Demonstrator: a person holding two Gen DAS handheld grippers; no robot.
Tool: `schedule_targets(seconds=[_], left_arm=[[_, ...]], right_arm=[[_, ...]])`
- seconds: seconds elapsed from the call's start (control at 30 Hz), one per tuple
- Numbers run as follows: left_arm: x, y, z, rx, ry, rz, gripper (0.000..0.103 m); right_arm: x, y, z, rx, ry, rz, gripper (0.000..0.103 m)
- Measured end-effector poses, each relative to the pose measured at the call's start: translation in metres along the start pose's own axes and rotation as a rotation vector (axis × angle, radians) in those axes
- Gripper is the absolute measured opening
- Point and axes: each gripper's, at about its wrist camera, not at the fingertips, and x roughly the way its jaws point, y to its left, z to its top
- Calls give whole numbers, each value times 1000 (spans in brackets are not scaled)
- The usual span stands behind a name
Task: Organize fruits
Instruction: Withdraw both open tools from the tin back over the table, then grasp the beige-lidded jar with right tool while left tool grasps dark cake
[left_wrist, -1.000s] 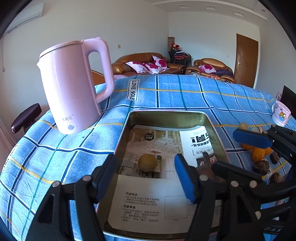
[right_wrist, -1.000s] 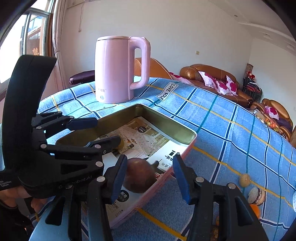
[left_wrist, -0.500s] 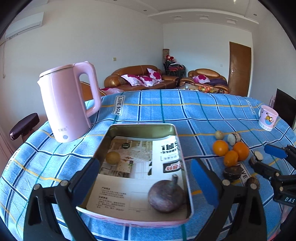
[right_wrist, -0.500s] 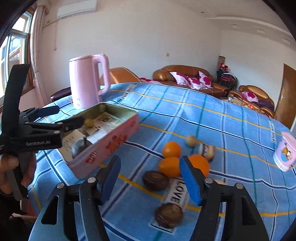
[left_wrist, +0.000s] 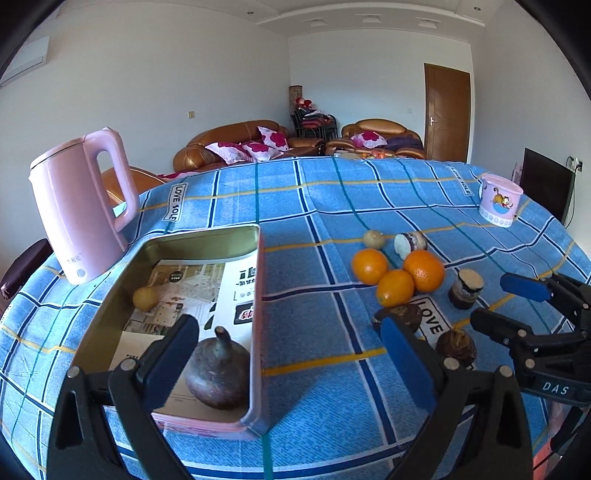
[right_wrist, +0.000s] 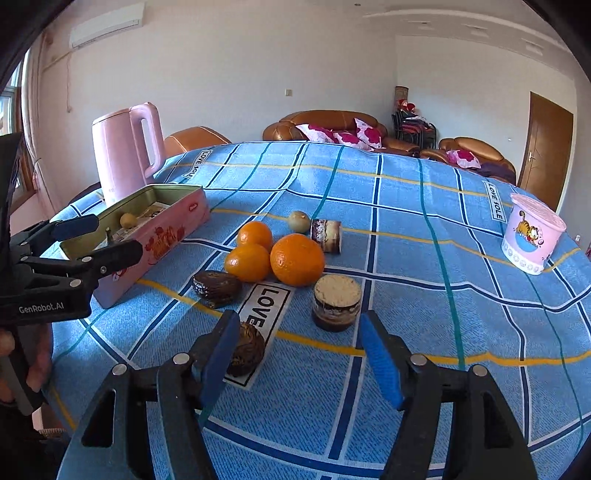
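A pink tin box (left_wrist: 256, 332) (right_wrist: 162, 236) lined with paper holds a dark round fruit (left_wrist: 218, 376) and a small yellow fruit (left_wrist: 145, 298). Three oranges (left_wrist: 397, 273) (right_wrist: 273, 254), a small pale fruit (right_wrist: 298, 221), cut dark fruit pieces (right_wrist: 336, 301) and dark whole fruits (right_wrist: 218, 284) (right_wrist: 245, 349) lie on the blue checked cloth. My left gripper (left_wrist: 291, 354) is open and empty over the box's near right corner. My right gripper (right_wrist: 301, 354) is open and empty, above the cloth just in front of the fruit cluster.
A pink kettle (left_wrist: 79, 206) (right_wrist: 125, 155) stands behind the box at the left. A pink cartoon cup (left_wrist: 498, 199) (right_wrist: 532, 232) stands at the far right of the table. Sofas and a door are beyond the table.
Both grippers pulled back from the box. The dark round fruit stayed in the box. The right gripper swung right to face the fruit cluster; the left view now takes in the oranges.
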Motion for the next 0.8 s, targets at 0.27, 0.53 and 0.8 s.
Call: schedule_targets(seconds=[0.27,0.53,0.8], left_arm=[[11,-12,4,12,16,-14,101],[9,-15,5,18,17,-33,100],[26,-34,10,34,87,-142,88]], right_arm=[[22,-18,12,64,84,-38,68],[44,-21,23,81,153,-28,64],[48,-21,21,90,176,5,36]])
